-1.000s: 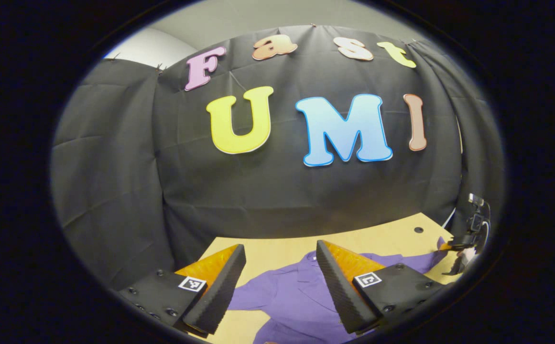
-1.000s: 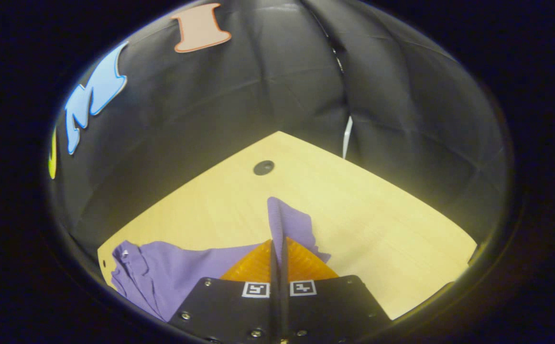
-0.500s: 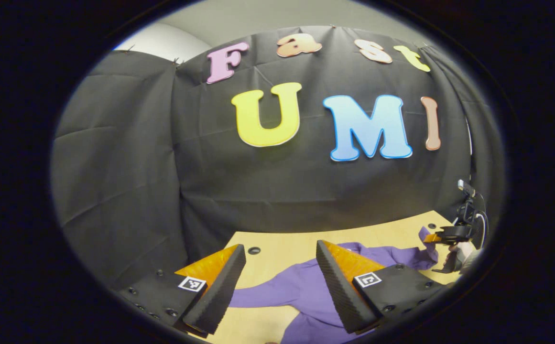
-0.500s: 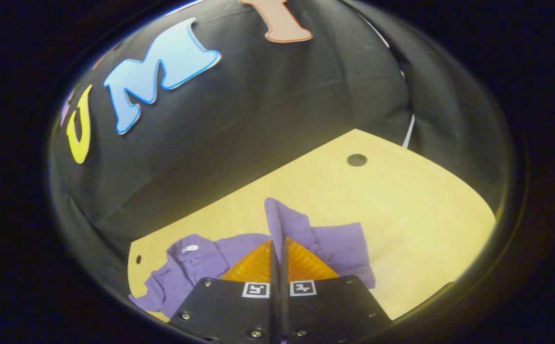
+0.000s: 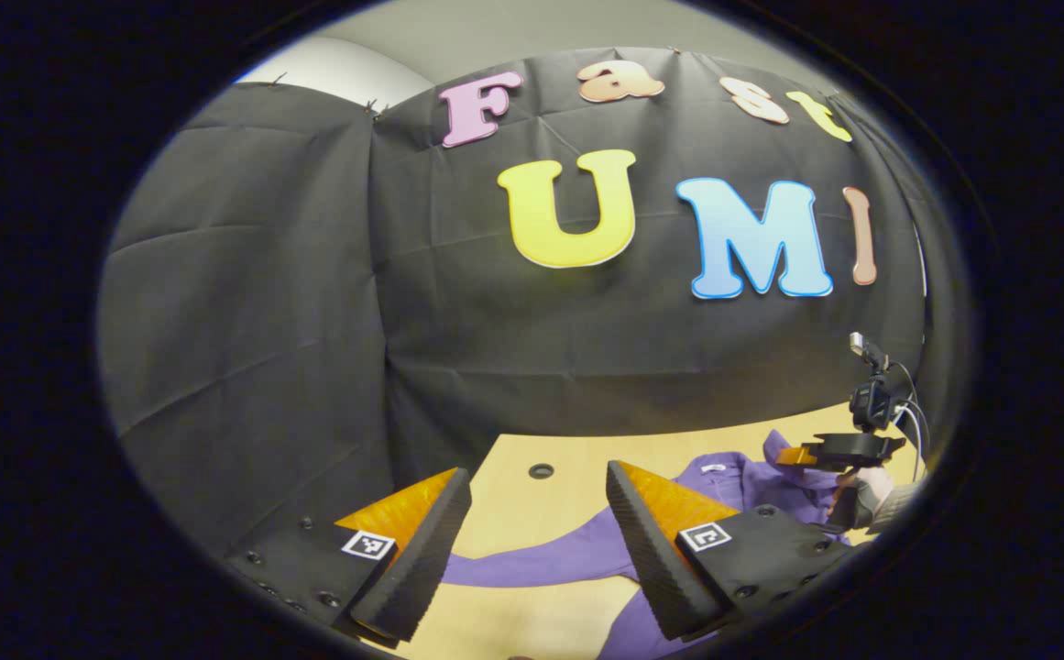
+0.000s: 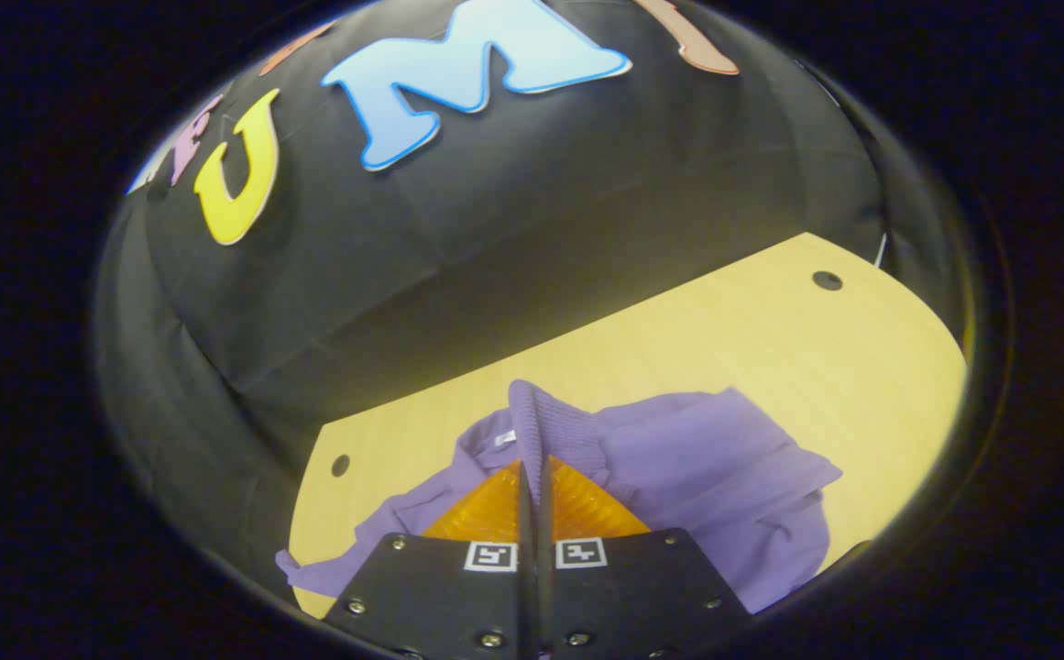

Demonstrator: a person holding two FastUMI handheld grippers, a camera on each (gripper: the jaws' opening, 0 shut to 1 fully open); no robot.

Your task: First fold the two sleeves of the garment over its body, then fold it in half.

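R gripper has its jaws pressed together on a sleeve end of the purple garment; the cuff pokes up past the tips & stands above the rest of the cloth, w/ the fabric pinched right in the seam between the two fingers. In the right gripper view the garment lies rumpled on the light wood table, body spreading to the right of the jaws & a collar part w/ a small white tag to the left, just behind the tips; another strip of cloth trails toward the lower left edge of the table. L gripper jaws are wide apart w/ nothing between them, held above the table near the booth's back wall. In the left gripper view the other sleeve runs flat across the table under the gap between the fingers, from the left finger to behind the right finger; no contact w/ either, as far as can be told. Farther right in that view, the R gripper is seen side-on, raised off the table w/ purple cloth at its tip, a hand under it. Two dark round holes show in the tabletop.
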